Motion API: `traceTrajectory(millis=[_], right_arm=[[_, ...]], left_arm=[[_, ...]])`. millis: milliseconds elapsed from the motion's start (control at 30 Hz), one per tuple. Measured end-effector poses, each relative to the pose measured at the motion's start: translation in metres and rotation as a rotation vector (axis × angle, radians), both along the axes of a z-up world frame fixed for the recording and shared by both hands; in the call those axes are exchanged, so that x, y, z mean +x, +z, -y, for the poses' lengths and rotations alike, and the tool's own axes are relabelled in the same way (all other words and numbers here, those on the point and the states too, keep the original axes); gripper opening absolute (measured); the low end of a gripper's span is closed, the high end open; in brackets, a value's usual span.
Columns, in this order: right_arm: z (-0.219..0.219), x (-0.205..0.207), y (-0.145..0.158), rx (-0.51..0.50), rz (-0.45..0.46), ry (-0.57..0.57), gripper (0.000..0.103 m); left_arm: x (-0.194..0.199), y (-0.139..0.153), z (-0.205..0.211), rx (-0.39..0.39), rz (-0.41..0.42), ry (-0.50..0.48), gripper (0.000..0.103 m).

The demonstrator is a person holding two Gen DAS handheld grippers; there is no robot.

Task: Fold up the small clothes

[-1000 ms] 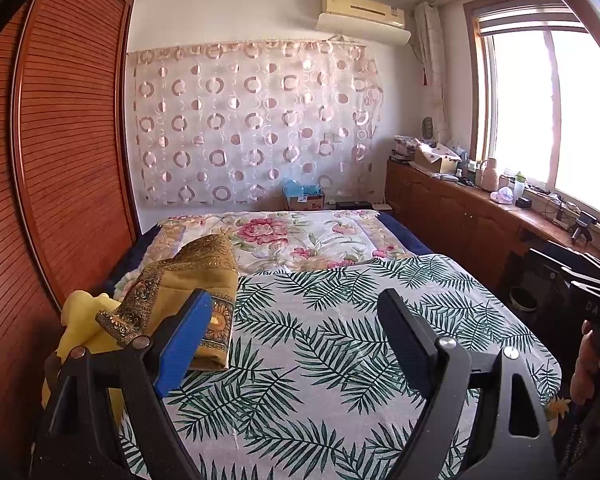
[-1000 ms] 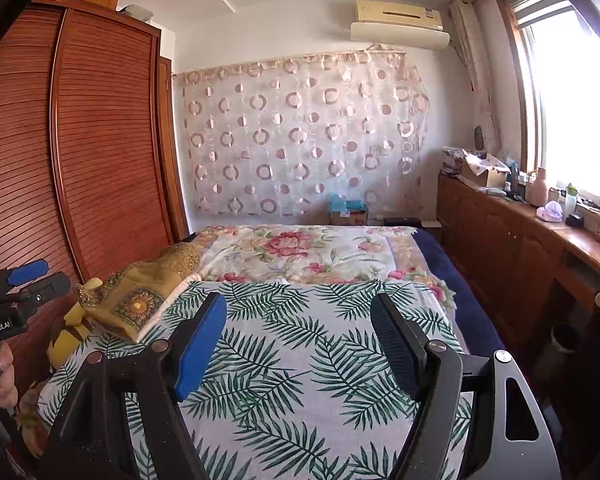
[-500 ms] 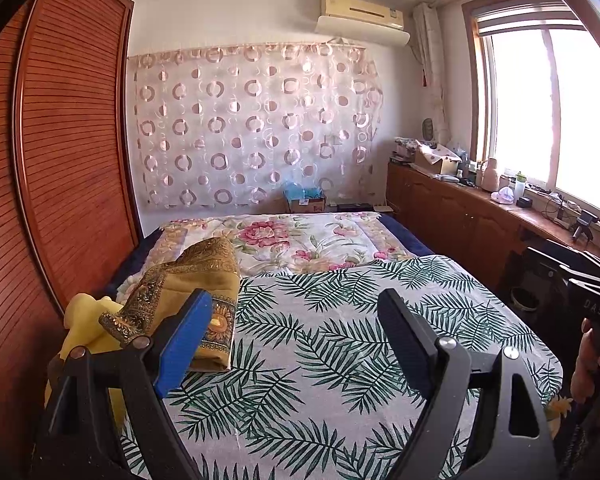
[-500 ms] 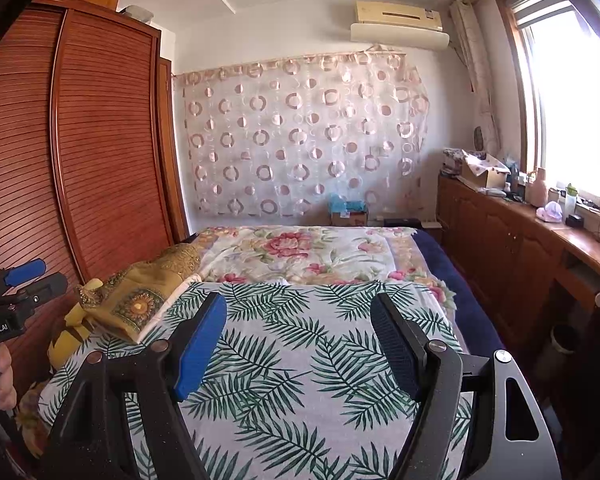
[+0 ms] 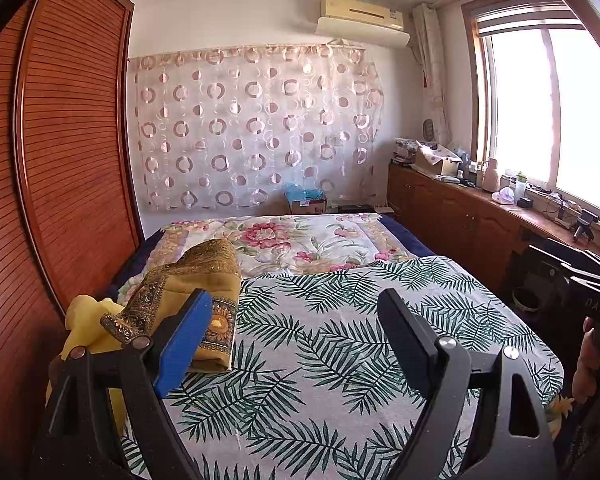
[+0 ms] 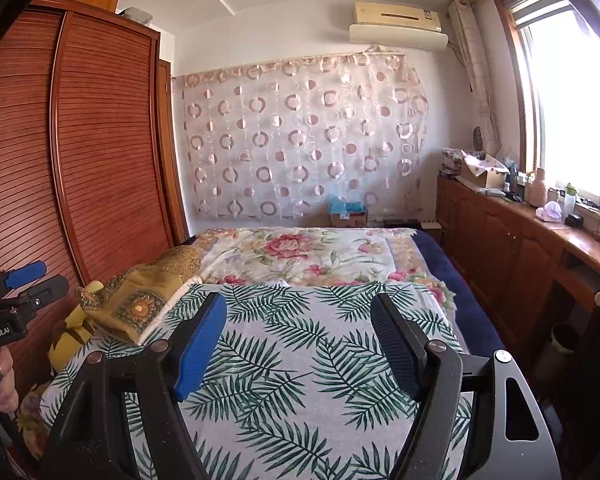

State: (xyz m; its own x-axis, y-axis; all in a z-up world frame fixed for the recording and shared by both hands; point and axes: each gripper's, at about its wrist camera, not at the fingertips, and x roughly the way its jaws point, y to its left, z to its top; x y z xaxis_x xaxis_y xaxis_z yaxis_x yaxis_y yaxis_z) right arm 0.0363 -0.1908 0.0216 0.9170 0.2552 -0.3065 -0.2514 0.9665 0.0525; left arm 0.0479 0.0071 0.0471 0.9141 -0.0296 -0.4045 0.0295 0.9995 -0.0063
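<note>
Nothing had shifted since the earlier frames: both tongs, left [image 5: 294,314] and right [image 6: 298,318], hung with jaws apart and empty above the palm-leaf sheet [image 5: 332,340] on the bed. Mustard embroidered clothes [image 5: 196,280] lay piled at its left edge, untouched.

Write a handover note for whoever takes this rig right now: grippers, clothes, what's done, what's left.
Left gripper: open, empty, above the leaf sheet.
Right gripper: open, empty, above the same sheet.
Clothes: a mustard cloth with a gold border lies rumpled at the sheet's left edge by the wardrobe; a yellow piece sits beside it, partly hidden.
Done: nothing folded that I can see.
Left: pick a garment, spread it on the sheet, fold it.
</note>
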Motion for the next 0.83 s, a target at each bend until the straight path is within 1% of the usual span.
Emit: traceTrajectory(millis=[833], right_arm=[[0.0006, 0.0015, 0.0032, 0.002, 0.005, -0.005, 0.076]], left_arm=[[-0.0018, -0.0038, 0.0006, 0.003, 0.004, 0.0, 0.085]])
